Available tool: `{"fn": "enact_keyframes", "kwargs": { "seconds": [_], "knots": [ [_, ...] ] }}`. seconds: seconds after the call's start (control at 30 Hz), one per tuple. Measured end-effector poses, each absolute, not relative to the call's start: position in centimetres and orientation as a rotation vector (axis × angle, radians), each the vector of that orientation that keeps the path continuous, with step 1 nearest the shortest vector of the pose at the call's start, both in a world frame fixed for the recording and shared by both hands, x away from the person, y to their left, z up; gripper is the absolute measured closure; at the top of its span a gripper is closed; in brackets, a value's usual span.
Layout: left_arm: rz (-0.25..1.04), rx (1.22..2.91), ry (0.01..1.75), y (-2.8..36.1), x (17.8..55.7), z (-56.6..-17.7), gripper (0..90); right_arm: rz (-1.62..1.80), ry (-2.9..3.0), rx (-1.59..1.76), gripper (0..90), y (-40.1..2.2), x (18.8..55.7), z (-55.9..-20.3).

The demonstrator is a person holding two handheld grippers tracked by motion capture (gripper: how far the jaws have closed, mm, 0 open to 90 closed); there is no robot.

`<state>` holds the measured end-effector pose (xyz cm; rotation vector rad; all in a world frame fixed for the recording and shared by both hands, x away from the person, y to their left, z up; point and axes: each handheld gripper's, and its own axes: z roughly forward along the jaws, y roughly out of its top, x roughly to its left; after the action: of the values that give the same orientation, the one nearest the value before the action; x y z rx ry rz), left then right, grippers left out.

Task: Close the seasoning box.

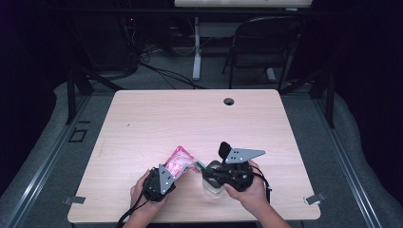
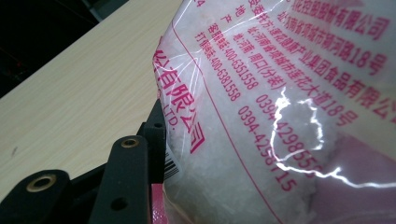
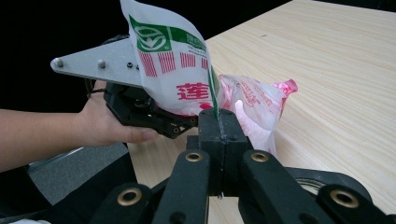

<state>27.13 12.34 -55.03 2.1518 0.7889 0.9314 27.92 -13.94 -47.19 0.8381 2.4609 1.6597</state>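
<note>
bag: between both tools | left tool: clamped on bag | right tool: pinching bag edge

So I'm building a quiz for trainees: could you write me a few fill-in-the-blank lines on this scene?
1. The right gripper has its jaws ____ on the bag's edge.
2. The left gripper holds the ____ of white crystals.
3. The printing on the bag seen from the left gripper view is ____ in colour.
4. The table top is made of light ____.

Missing words: shut; bag; pink; wood
</note>
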Motion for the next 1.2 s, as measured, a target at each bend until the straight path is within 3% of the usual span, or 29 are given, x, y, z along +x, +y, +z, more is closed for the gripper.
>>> {"fn": "enact_keyframes", "kwargs": {
  "seconds": [0.3,1.2],
  "knots": [
    [1.072,2.179,0.721,12.0,27.7,-54.0,56.1,1.655,2.438,0.855,90.0,-14.5,28.0,-47.2],
    [1.203,2.212,0.607,10.9,28.1,-53.5,56.2,1.612,2.411,0.894,90.0,-15.6,27.5,-47.7]
  ]
}}
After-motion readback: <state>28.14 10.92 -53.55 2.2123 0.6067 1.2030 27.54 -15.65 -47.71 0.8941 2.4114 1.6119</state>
